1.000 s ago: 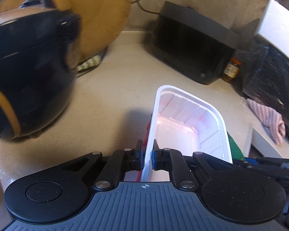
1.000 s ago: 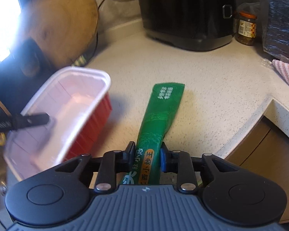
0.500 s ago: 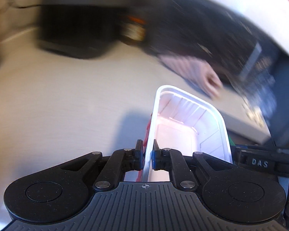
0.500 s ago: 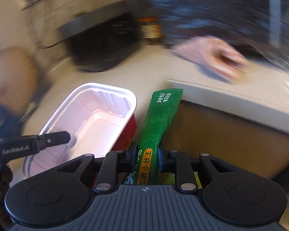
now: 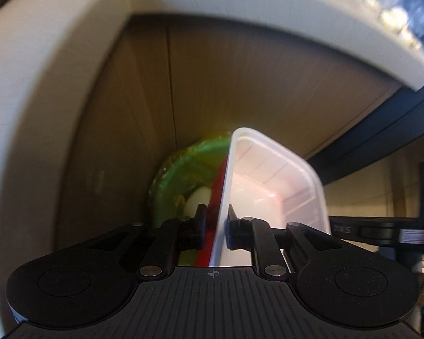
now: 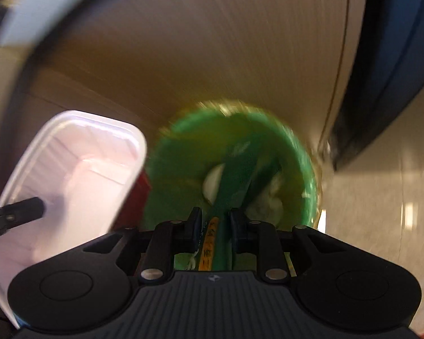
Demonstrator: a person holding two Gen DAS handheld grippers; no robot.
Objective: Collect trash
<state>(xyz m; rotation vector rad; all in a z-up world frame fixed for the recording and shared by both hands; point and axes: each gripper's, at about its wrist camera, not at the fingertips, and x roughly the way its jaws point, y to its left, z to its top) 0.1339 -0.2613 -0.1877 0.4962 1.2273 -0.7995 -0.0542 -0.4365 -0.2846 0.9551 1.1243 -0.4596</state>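
Left gripper [image 5: 215, 220]: clenched on plastic tray [image 5: 271, 180] wall, tray extending far-right. Right gripper [image 6: 213, 221]: grasping green wrapper [image 6: 234, 169], extending forward over green bin [image 6: 178, 169].

One tray [image 5: 271, 180], one wrapper [image 6: 234, 163] (perhaps), one bin [image 6: 172, 175]

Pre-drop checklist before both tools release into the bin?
1. Left tool pinching wall of white-lined red plastic tray: ok.
2. Right tool gripping green snack wrapper: ok.
3. Round green trash bin open below: ok.
4. Wrapper over bin opening: ok.
5. Tray over opening: not ok, beside the rim in right wrist view.
6. Room left in bin: cannot tell, blurred.
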